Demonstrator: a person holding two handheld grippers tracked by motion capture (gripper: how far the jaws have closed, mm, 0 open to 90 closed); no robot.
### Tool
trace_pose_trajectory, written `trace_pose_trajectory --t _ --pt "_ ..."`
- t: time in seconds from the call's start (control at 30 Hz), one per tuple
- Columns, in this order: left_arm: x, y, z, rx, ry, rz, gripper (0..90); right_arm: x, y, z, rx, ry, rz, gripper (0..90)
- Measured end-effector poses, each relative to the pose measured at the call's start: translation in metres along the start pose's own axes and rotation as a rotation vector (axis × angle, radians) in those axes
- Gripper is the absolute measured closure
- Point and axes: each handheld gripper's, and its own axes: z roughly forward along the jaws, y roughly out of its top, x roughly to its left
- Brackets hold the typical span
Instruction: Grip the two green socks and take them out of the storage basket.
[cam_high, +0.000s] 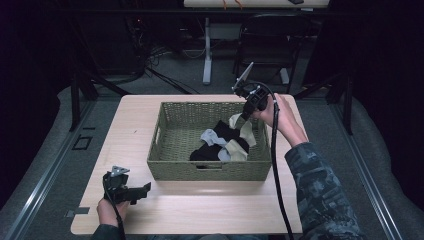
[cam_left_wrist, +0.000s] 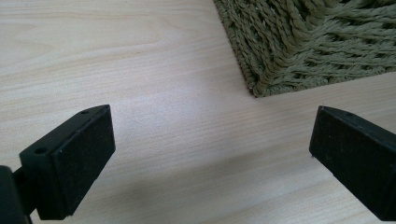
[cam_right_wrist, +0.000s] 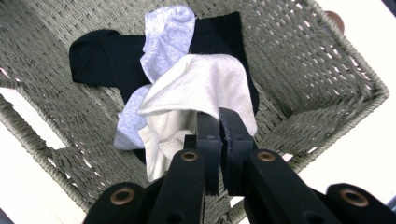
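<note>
1. Right gripper (cam_right_wrist: 219, 122) clamped on cream sock (cam_right_wrist: 196, 88), which hangs just below its jaws over the basket (cam_high: 172, 167).
2. Soft, light, limp: best pinched at a bunched fold, not a loose edge.
3. Left gripper (cam_left_wrist: 210, 154) spread wide, empty.

The gripper (cam_right_wrist: 219, 123) pinches a cream sock (cam_right_wrist: 196, 88) above the basket (cam_right_wrist: 327, 79).

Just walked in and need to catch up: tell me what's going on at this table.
A person is picking socks out of a woven basket. The right gripper is shut on a cream sock, holding it above a grey sock and a black one in the basket. The left gripper rests open over the table beside the basket's corner.
</note>
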Motion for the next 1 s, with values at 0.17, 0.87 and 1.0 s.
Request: trace_pose_trajectory --t 0.17,0.87,1.0 --pt "-0.001 0.000 0.000 -0.007 0.008 0.000 0.2 -0.002 0.002 -0.008 0.005 0.008 0.014 87.9" --pt "-0.001 0.000 0.001 -0.002 -0.004 0.000 0.2 -0.009 0.007 -0.062 -0.069 -0.011 0.052 87.8" --pt "-0.001 0.000 0.001 -0.002 -0.004 0.000 0.2 -0.012 0.003 -0.071 -0.069 -0.027 0.050 87.8"
